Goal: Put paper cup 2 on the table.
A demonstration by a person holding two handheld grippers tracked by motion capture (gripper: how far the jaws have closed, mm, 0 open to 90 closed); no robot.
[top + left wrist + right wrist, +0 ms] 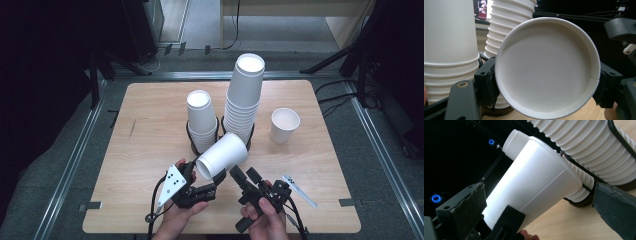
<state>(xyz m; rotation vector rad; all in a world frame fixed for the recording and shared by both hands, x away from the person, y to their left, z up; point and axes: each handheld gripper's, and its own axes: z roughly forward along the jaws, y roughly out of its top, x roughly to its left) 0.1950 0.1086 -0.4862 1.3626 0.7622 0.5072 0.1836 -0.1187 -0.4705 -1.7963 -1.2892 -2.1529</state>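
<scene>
A white paper cup [222,154] lies on its side above the table's front middle, its base toward me and its mouth toward the stacks. My left gripper [205,171] is shut on its base end. In the left gripper view the round base [546,72] sits clamped between the two black pads [486,82]. My right gripper [244,173] is just right of the cup, open. In the right gripper view its jaws stand wide apart, and the cup's side [536,185] lies ahead of them, untouched by its pads [466,205].
A tall stack of cups [245,100] and a shorter stack [201,120] stand in black wire rings at the table's middle, just beyond the held cup. A single upright cup [285,125] stands to their right. The wooden table [145,130] shows bare wood at left.
</scene>
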